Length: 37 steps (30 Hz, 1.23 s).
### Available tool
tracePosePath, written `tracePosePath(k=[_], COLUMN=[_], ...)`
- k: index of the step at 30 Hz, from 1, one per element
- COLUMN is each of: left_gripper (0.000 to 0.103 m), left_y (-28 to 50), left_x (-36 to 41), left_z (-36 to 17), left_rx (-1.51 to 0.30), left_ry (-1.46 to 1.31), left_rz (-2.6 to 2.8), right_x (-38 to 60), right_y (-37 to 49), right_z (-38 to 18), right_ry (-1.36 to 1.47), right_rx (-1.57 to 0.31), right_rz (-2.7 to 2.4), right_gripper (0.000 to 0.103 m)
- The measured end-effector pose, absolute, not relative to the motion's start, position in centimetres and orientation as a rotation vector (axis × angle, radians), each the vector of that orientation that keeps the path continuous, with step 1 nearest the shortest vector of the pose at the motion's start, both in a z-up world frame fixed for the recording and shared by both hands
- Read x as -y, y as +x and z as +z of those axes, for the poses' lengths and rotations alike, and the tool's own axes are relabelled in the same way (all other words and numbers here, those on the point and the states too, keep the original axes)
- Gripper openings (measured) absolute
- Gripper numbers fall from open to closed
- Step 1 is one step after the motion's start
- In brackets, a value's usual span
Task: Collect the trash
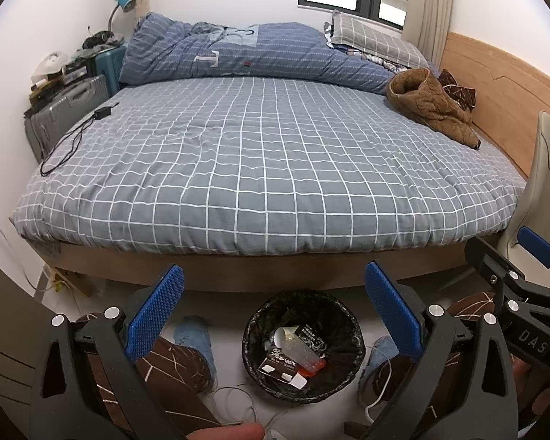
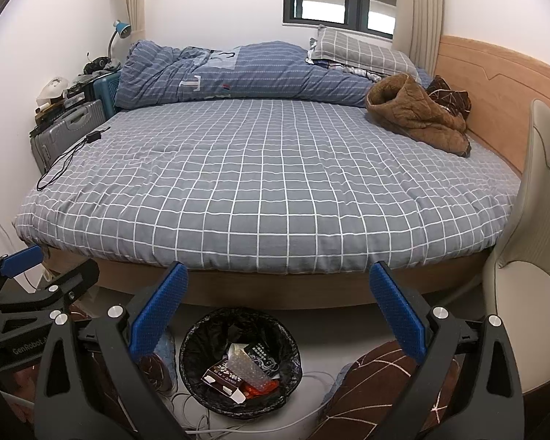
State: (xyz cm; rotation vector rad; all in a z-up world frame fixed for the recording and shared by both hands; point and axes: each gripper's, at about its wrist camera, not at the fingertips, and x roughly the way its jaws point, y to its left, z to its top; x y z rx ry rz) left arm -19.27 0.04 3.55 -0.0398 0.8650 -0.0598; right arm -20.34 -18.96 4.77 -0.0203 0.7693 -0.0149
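Note:
A black-lined trash bin [image 1: 253, 333] [image 2: 194, 344] stands on the floor in front of the bed, between a person's knees. Inside lie a dark carton [image 1: 280, 361] [image 2: 222, 376], a crumpled clear plastic bottle with an orange end [image 1: 304, 355] [image 2: 260, 387], a black packet [image 1: 311, 335] [image 2: 262, 357] and a white cup [image 1: 284, 333]. My left gripper [image 1: 273, 289] hangs open above the bin with nothing between its blue pads. My right gripper [image 2: 278, 286] is also open and empty, just above the bin. Each gripper shows at the edge of the other's view.
A bed with a grey checked sheet [image 1: 260, 168] [image 2: 267, 183] fills the middle. On it lie a blue duvet [image 1: 238, 55], a brown garment [image 1: 432, 106] [image 2: 418, 117] and a black charger cable [image 1: 73, 139]. Suitcases [image 1: 66, 110] stand left, a beige chair [image 2: 531, 238] right. White cables [image 2: 209, 421] lie on the floor.

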Motion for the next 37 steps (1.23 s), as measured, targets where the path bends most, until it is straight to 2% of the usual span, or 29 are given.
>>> tracePosePath(k=[37], left_gripper=[0.097], left_y=[-19.27], left_x=[0.04], left_z=[3.54], left_rx=[-0.875], left_ry=[-0.010], left_rz=[-0.047], right_x=[18.40], right_y=[-20.66], right_z=[4.76], right_ry=[-0.015], right_rx=[-0.767], right_rz=[-0.012], right_gripper=[0.095])
